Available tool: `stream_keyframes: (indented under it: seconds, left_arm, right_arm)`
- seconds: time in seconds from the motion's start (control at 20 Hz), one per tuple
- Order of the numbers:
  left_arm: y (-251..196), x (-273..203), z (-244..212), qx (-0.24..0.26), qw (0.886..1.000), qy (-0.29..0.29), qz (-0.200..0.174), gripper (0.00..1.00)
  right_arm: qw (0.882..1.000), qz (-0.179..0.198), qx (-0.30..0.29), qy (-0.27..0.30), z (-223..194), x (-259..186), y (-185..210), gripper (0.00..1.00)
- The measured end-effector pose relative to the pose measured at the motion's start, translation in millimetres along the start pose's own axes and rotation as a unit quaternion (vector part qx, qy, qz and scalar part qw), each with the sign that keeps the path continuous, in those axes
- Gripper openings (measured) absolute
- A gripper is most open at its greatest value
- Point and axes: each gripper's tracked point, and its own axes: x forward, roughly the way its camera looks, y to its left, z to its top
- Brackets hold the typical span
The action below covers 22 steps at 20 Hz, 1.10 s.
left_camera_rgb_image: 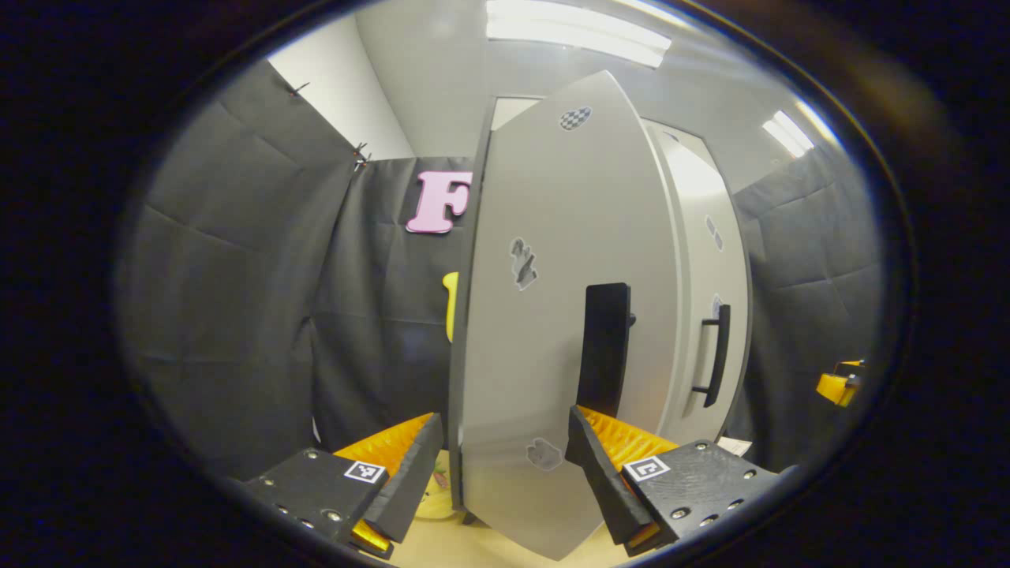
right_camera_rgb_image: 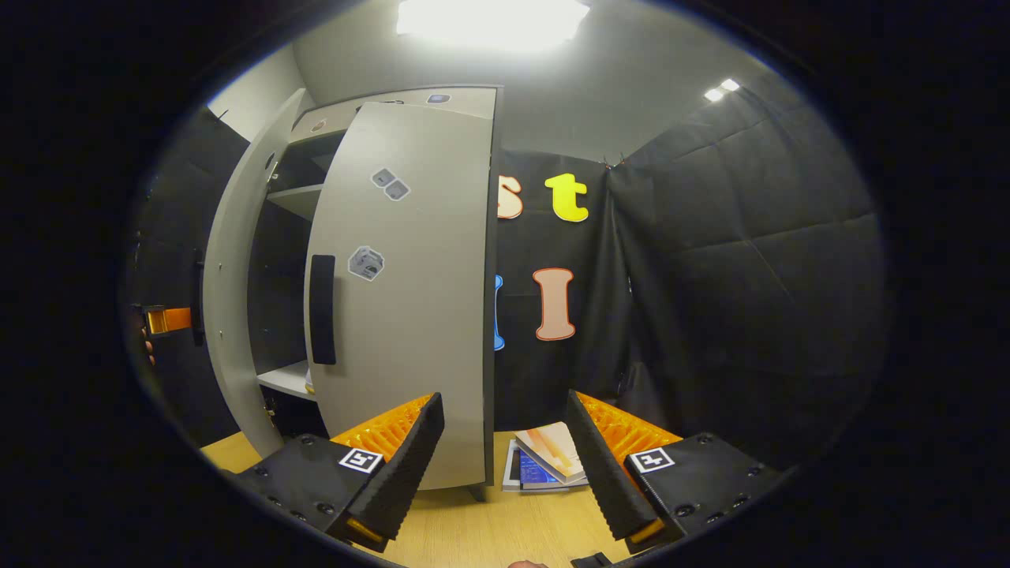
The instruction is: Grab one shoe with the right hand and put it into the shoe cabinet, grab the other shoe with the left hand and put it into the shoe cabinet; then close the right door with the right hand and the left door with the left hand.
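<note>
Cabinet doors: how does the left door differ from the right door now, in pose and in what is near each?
1. The left door stands wide open; the right door covers its half of the cabinet, shut or nearly so.
2. The left door's lower part lies between the open fingers of the left tool; the right tool, also open, has nothing between its fingers, and the right door is apart from it.

Both doors are grey, with a dark upright handle and stickers.

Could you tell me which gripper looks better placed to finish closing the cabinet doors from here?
Left, probably: the left gripper straddles the left door beside its handle; that door stands widest.
</note>
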Motion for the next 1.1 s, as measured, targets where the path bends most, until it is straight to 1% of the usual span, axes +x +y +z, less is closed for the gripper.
stream_keyframes:
  seconds: [0.1,0.2,0.25,0.5,0.65,0.85,0.95,1.1]
  left_arm:
    - [-23.6,18.9,-3.6,0.01,1.0,0.004,-0.017,0.94]
    - [-41.9,35.5,-3.1,0.023,1.0,0.0,-0.02,0.94]
    - [-48.5,40.2,-5.9,0.025,1.0,-0.001,-0.018,0.94]
    - [-54.8,41.1,-11.1,0.019,1.0,0.0,-0.005,0.94]
    - [-55.1,41.4,-9.4,0.025,1.0,0.001,0.0,0.94]
    - [-56.2,20.1,-0.9,0.035,0.999,-0.005,0.011,0.93]
    - [-59.3,3.2,2.4,0.046,0.999,-0.01,0.006,0.93]
    - [-59.8,-31.3,5.4,0.067,0.998,-0.009,-0.005,0.93]
  right_arm:
    - [1.0,-0.005,0.002,0.0,-0.6,-2.5,-8.6,0.98]
    - [1.0,-0.009,0.003,-0.004,-0.7,-5.6,-16.5,0.96]
    - [1.0,-0.011,0.001,-0.004,-1.3,-7.5,-21.8,0.98]
    - [1.0,-0.019,0.012,0.0,-7.4,-11.1,-46.2,0.96]
    - [1.0,-0.008,0.016,0.002,-10.1,-6.5,-49.3,0.97]
    - [1.0,0.021,0.018,0.0,-10.9,-5.3,-42.9,0.97]
    - [0.999,0.032,0.017,0.0,-8.7,-6.5,-37.8,0.97]
    - [0.999,0.048,0.02,-0.005,-5.1,-19.0,-15.7,0.96]
